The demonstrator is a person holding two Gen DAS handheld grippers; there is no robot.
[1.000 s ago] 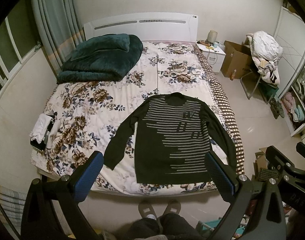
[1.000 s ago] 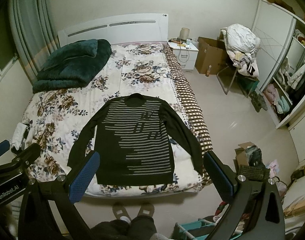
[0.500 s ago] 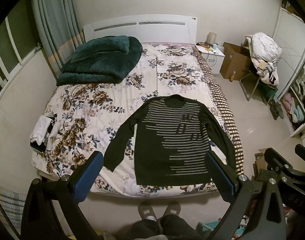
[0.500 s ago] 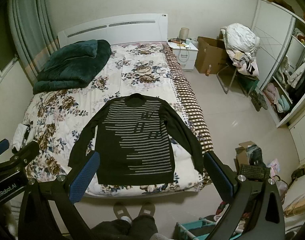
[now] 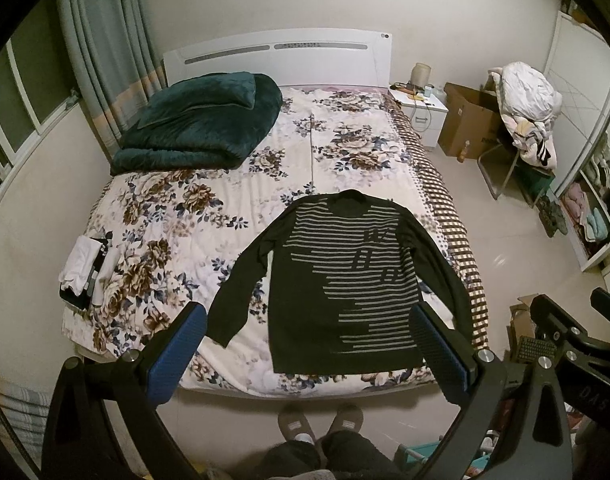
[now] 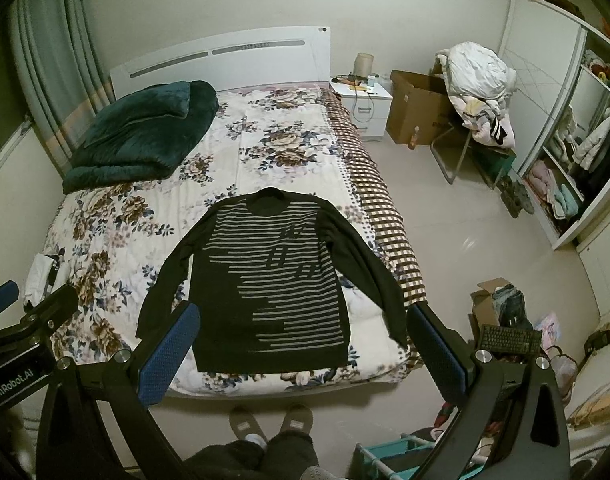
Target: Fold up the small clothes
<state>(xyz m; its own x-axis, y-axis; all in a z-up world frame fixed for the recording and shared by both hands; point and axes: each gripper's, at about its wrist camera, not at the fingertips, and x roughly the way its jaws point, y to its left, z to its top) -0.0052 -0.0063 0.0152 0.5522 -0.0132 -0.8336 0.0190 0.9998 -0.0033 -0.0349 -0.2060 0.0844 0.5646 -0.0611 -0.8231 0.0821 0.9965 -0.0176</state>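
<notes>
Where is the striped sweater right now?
The sweater lies flat near the bed's foot, toward its right side, in both views; neither claw touches it.

Floral bed (image 5: 209,216): striped sweater (image 5: 345,280), green blanket (image 5: 201,124), white clothes (image 5: 85,268).

1 sweater (image 5: 345,280), 1 green blanket (image 5: 201,124), 2 slippers (image 5: 319,424), maybe 2 boxes (image 6: 417,108).

A sweater (image 5: 345,280) lies flat near the foot of the bed (image 5: 209,216), toward its right side. A folded blanket (image 5: 197,124) sits by the headboard at left, and a nightstand (image 6: 363,106) stands right of the bed.
</notes>
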